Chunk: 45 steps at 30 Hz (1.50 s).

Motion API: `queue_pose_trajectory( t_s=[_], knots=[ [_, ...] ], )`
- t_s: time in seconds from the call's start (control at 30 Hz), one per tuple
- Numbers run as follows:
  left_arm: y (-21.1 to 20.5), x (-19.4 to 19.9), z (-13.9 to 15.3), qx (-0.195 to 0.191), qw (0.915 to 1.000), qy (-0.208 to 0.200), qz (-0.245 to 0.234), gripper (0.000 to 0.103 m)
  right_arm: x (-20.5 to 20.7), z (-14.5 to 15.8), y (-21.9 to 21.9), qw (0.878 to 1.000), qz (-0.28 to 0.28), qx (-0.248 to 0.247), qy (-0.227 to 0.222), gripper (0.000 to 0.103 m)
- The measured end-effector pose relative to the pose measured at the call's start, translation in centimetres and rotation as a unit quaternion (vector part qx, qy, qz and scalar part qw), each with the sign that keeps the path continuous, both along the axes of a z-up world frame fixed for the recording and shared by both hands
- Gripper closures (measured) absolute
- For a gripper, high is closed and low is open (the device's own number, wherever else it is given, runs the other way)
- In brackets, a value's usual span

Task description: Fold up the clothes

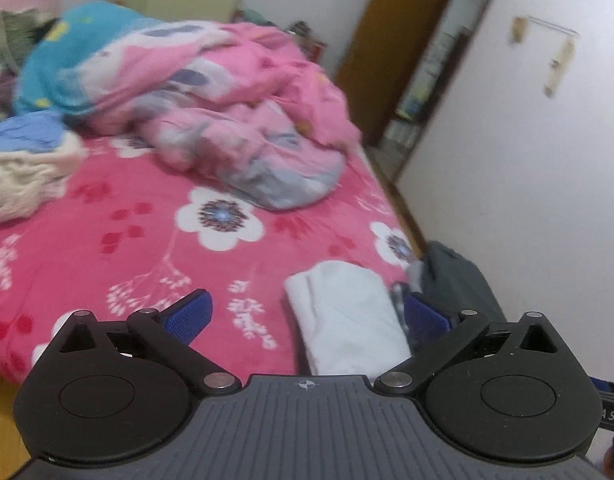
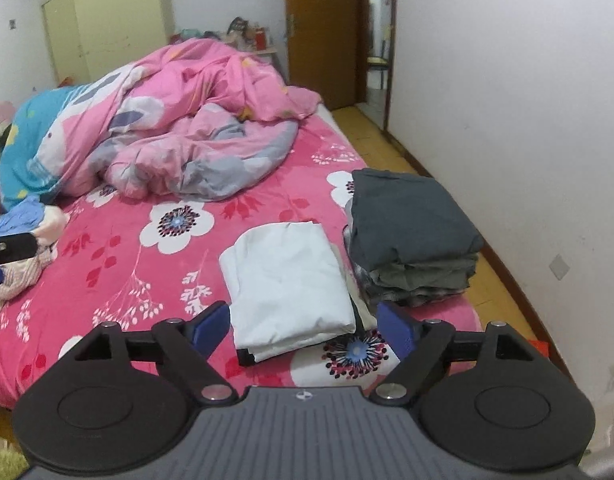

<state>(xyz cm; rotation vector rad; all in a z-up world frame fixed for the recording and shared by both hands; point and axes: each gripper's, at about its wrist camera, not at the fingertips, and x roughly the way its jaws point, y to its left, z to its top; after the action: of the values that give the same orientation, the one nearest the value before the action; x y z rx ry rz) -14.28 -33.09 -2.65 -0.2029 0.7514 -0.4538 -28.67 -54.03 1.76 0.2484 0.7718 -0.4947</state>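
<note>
A folded white garment [image 2: 287, 284] lies flat on the pink flowered bed sheet [image 2: 119, 264], near the bed's front edge. To its right stands a stack of folded dark grey clothes [image 2: 411, 224] at the bed's right edge. My right gripper [image 2: 303, 312] hovers above the white garment, open, with nothing pressed between its blue pads [image 2: 215, 320]. My left gripper [image 1: 307, 302] is open and holds nothing; the white garment [image 1: 343, 320] shows between its fingers, below them. The grey stack [image 1: 455, 276] is just beyond its right finger. A loose pile of cream and blue clothes [image 1: 23, 172] sits at the left.
A crumpled pink and blue quilt [image 2: 179, 120] fills the back of the bed. A white wall [image 2: 507, 120] and a strip of yellow floor [image 2: 499, 280] run along the right side. A wooden door [image 2: 323, 32] and a pale wardrobe [image 2: 107, 20] stand at the back.
</note>
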Motion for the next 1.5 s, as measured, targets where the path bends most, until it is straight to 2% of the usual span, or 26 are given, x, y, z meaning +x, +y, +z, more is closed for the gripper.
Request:
queue_pose_trajectory(
  t_s=[0.13, 0.3, 0.4, 0.6, 0.73, 0.9, 1.0, 1.2, 1.33, 1.4, 1.5],
  knots=[
    [-1.7, -1.5, 0.5, 0.006, 0.9998, 0.017, -0.001, 0.000, -1.9, 1.3, -1.0, 1.000, 0.000, -0.007, -0.026, 0.006],
    [-4.0, -3.5, 1.6, 0.024, 0.9996, 0.009, -0.014, 0.000, -3.8, 2.2, -1.9, 0.999, 0.003, -0.017, -0.031, 0.001],
    [-4.8, -4.2, 2.2, 0.014, 0.9993, 0.021, -0.027, 0.000, -4.8, 2.3, -2.2, 0.999, 0.001, -0.020, -0.024, 0.001],
    [-6.0, -4.8, 3.3, 0.033, 0.9988, 0.021, -0.030, 0.000, -6.3, 2.8, -2.7, 0.999, -0.019, -0.026, -0.010, 0.000],
    [-6.7, -4.5, 4.6, 0.042, 0.9989, 0.012, -0.016, 0.000, -6.2, 3.6, -2.9, 0.999, -0.005, -0.045, -0.011, 0.000],
    [-8.4, -4.9, 5.4, 0.069, 0.9967, -0.010, -0.041, 0.000, -5.2, 4.5, -2.2, 0.997, 0.018, -0.068, -0.016, 0.000],
    [-9.5, -4.7, 5.6, 0.092, 0.9943, -0.008, -0.055, 0.000, -4.4, 4.3, -2.4, 0.999, 0.013, -0.046, -0.011, 0.000],
    [-10.6, -4.5, 4.8, 0.110, 0.9933, 0.004, -0.035, 0.000, -2.9, 2.9, -2.7, 1.000, 0.004, 0.027, 0.000, 0.000],
    [-10.7, -4.5, 3.9, 0.129, 0.9909, 0.026, -0.030, 0.000, -2.3, 2.4, -2.4, 0.999, 0.022, 0.026, 0.010, 0.000],
    [-10.5, -4.4, 3.7, 0.135, 0.9900, 0.030, -0.030, 0.000, -2.2, 2.5, -2.8, 0.999, 0.033, 0.023, 0.003, 0.000],
    [-10.3, -4.3, 3.7, 0.142, 0.9892, 0.027, -0.023, 0.000, -2.7, 2.4, -4.0, 0.997, 0.057, 0.047, -0.019, 0.000]
  ],
)
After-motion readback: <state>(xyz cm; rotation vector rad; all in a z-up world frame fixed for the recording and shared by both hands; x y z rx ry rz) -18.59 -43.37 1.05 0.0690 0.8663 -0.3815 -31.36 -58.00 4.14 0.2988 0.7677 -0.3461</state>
